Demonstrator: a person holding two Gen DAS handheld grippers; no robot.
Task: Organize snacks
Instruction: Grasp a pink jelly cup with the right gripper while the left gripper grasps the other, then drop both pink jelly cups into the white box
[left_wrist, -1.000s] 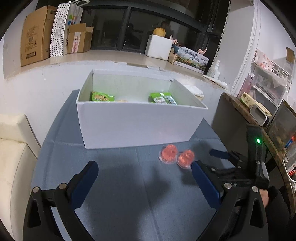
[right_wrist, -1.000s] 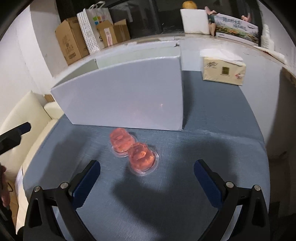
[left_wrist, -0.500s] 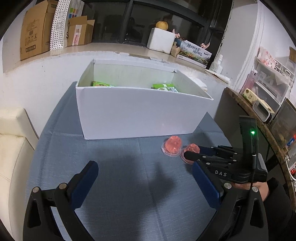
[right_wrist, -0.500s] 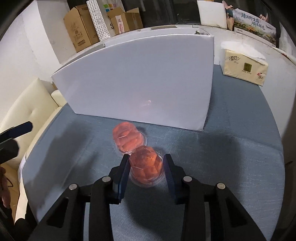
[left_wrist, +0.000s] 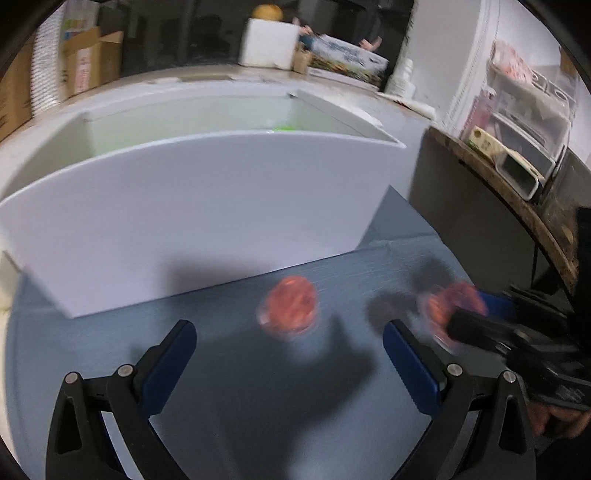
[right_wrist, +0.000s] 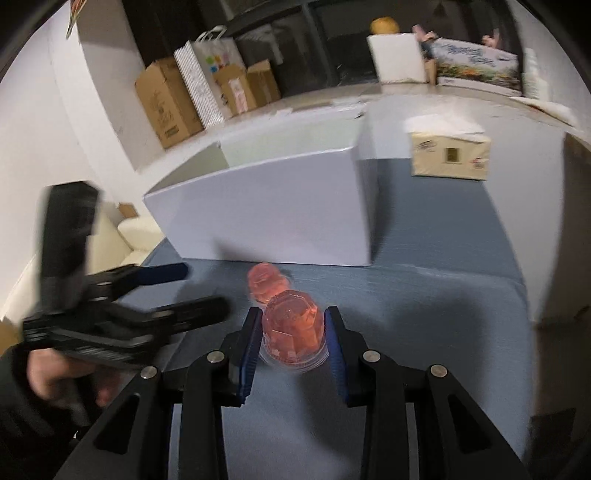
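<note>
My right gripper (right_wrist: 292, 334) is shut on a red jelly cup (right_wrist: 291, 330) and holds it just above the blue cloth; the held cup also shows blurred in the left wrist view (left_wrist: 456, 306). A second red jelly cup (left_wrist: 290, 308) sits on the cloth in front of the white box (left_wrist: 184, 221), between my left gripper's spread fingers; it also shows in the right wrist view (right_wrist: 264, 280). My left gripper (left_wrist: 288, 349) is open and empty, low over the cloth. Green snack packs are barely seen inside the box.
A tissue box (right_wrist: 448, 155) stands on the cloth right of the white box (right_wrist: 266, 214). Cardboard boxes (right_wrist: 166, 103) and a paper bag line the ledge behind. A wooden shelf (left_wrist: 517, 206) with clutter is at the right. A cream sofa (right_wrist: 125, 236) lies left.
My right gripper closed on the nearer jelly cup and lifted it away to the right. My left gripper moved forward and down toward the other cup, staying open.
</note>
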